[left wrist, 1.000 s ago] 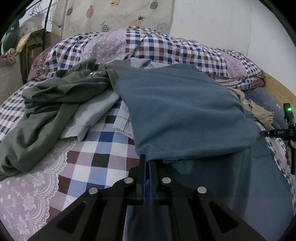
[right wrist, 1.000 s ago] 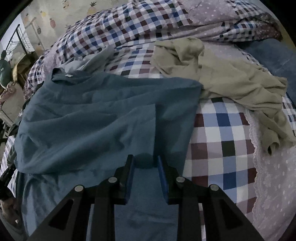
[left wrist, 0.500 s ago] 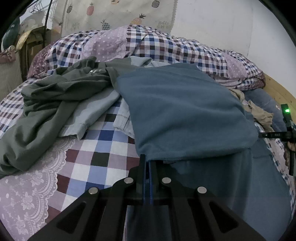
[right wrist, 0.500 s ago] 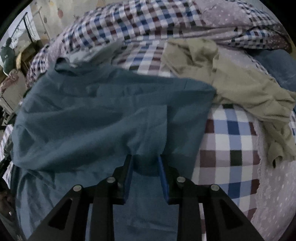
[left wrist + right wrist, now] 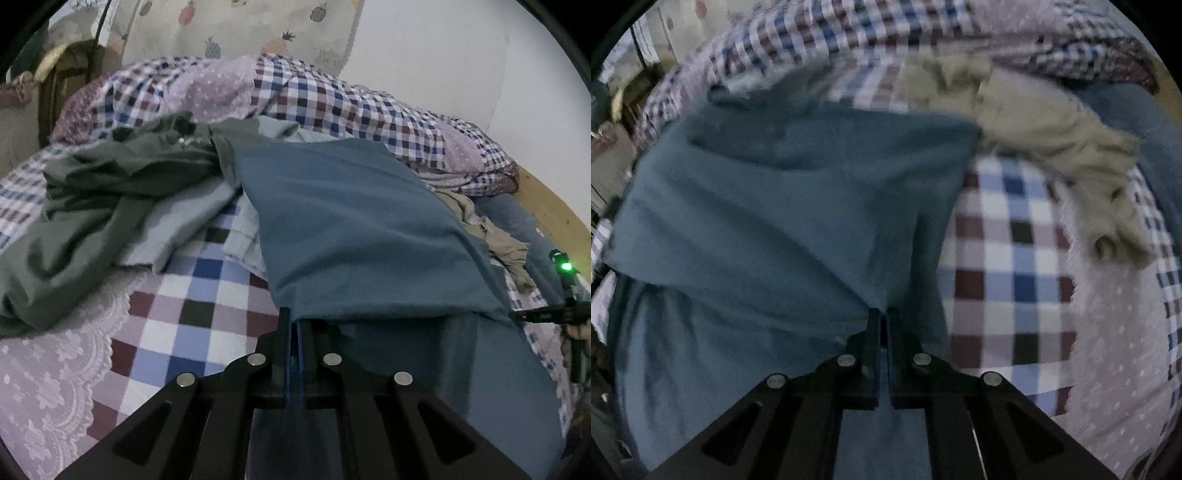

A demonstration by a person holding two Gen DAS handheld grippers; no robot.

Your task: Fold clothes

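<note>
A soft, matte blue shirt (image 5: pixel 354 229) lies folded on the checked bed (image 5: pixel 192 295), its doubled edge nearest. The left gripper (image 5: pixel 294 325) and right gripper (image 5: pixel 882 314) each have jaws pinched on that edge. Crumpled green garment (image 5: pixel 103 199) left, tan garment (image 5: pixel 1052 140) right.

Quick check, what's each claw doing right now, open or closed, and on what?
Left claw: closed, pinching the edge of the blue shirt.
Right claw: closed on the blue shirt too.
</note>
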